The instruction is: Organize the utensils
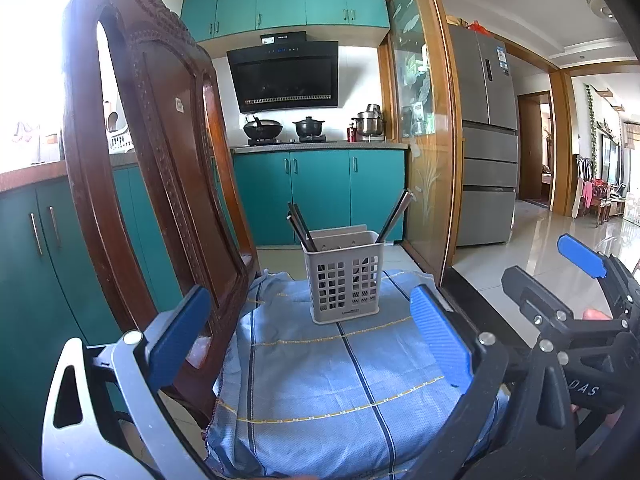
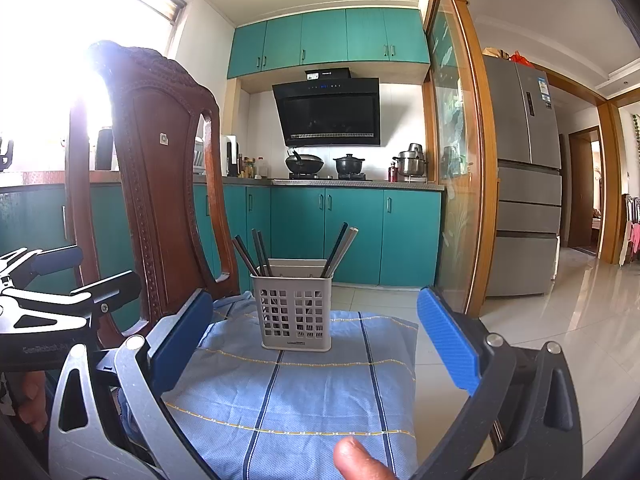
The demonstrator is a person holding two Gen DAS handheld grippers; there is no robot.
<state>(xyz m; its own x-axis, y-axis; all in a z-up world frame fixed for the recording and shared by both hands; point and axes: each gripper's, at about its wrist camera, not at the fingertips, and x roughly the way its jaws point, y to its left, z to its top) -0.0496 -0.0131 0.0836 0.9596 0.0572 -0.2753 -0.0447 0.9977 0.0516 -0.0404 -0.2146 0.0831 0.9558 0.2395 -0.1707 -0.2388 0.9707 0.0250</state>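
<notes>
A grey slotted utensil holder (image 1: pixel 344 280) (image 2: pixel 295 308) stands upright on a blue checked cloth (image 1: pixel 340 392) (image 2: pixel 304 384). Several dark chopsticks (image 1: pixel 301 227) (image 2: pixel 256 254) lean out of its left side and more chopsticks (image 1: pixel 396 212) (image 2: pixel 340 250) out of its right. My left gripper (image 1: pixel 310 332) is open, its blue pads wide apart, short of the holder with nothing between them. My right gripper (image 2: pixel 316 340) is open too, also short of the holder and empty. A fingertip (image 2: pixel 360 460) shows at the bottom of the right wrist view.
A carved dark wooden chair back (image 1: pixel 160 152) (image 2: pixel 160 184) rises close on the left of the cloth. Behind are teal cabinets (image 1: pixel 320 196), a stove with pots (image 2: pixel 328 168), a glass partition (image 1: pixel 428 140) and a grey fridge (image 1: pixel 484 140). Tiled floor (image 2: pixel 560 320) lies to the right.
</notes>
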